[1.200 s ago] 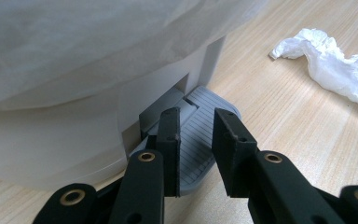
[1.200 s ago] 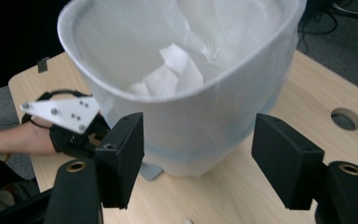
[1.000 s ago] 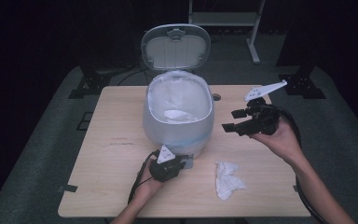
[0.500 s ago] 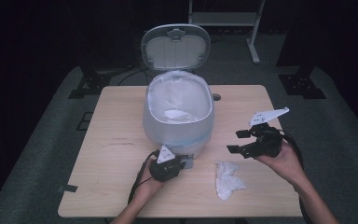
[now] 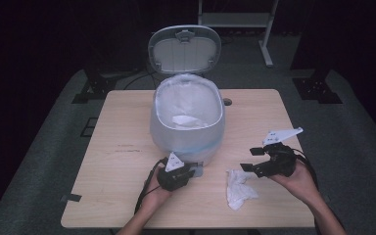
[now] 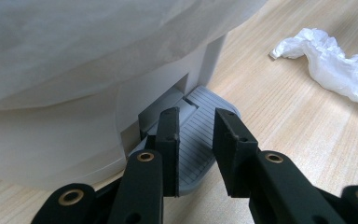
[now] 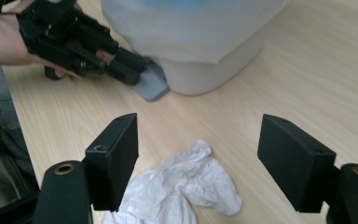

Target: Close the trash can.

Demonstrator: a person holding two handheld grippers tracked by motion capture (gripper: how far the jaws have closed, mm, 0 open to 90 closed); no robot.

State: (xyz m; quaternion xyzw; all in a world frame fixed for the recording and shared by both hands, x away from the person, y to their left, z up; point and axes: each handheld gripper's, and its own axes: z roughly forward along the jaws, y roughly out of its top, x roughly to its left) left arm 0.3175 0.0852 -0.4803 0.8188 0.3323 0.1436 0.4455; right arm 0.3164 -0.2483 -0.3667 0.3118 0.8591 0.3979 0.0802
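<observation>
White crumpled tissue [image 7: 177, 189] lies on the table's near right between our right gripper [image 7: 209, 163]'s wide-apart jaws, while our left gripper [image 6: 196, 154], jaws slightly apart, presses the pedal [image 6: 200, 140] of the bin [image 5: 187, 117]; slipping off would drop the lid [image 5: 184, 49].

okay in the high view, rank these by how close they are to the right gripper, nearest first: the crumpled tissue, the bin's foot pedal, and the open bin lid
From the right gripper:
1. Crumpled tissue, just beside it on the table, toward the left hand.
2. Foot pedal, farther left at the bin's base.
3. Open lid, standing up behind the bin at the far edge.
</observation>
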